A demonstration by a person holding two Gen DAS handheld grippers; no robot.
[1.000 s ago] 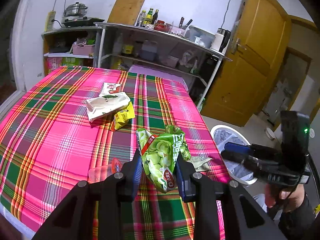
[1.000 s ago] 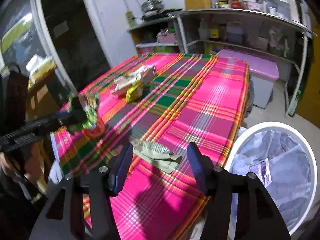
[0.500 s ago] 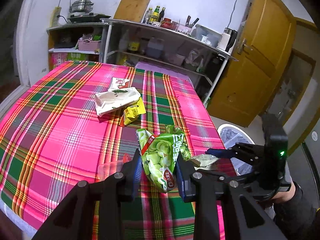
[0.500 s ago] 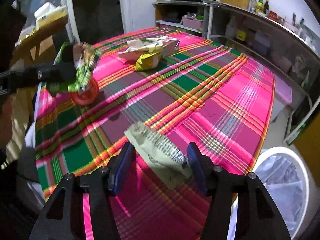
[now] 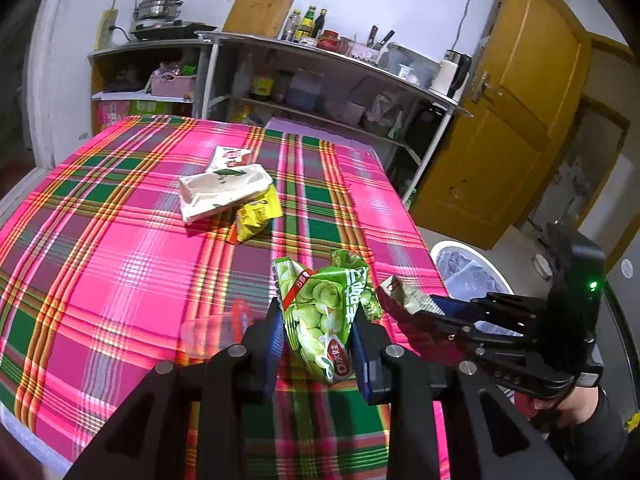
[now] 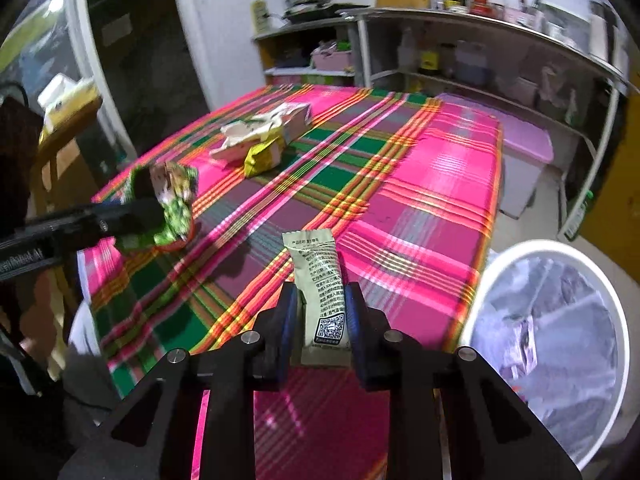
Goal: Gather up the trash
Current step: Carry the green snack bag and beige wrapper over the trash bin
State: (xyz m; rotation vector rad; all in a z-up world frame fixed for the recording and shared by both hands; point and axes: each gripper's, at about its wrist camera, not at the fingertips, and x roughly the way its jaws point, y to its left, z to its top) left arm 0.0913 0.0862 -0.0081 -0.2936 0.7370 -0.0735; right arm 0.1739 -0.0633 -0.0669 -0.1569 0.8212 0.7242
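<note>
My left gripper (image 5: 316, 340) is shut on a green snack bag (image 5: 324, 312) and holds it above the plaid table's near edge; it also shows in the right wrist view (image 6: 172, 204). My right gripper (image 6: 322, 320) is shut on a pale green sachet (image 6: 322, 280) with a QR code, lifted off the cloth; the sachet also shows in the left wrist view (image 5: 404, 294). A white bin (image 6: 560, 344) with a liner stands on the floor to the right of the table. A white wrapper (image 5: 224, 192) and a yellow wrapper (image 5: 256, 216) lie mid-table.
A clear cup with a red lid (image 5: 216, 326) lies on the plaid tablecloth (image 5: 100, 260) just left of my left gripper. Another small packet (image 5: 230, 156) lies behind the white wrapper. Shelves (image 5: 320, 80) line the far wall; a yellow door (image 5: 500, 120) is at right.
My right gripper has closed on the pale green sachet and lifted it off the table. My left gripper still holds the green snack bag, raised a little.
</note>
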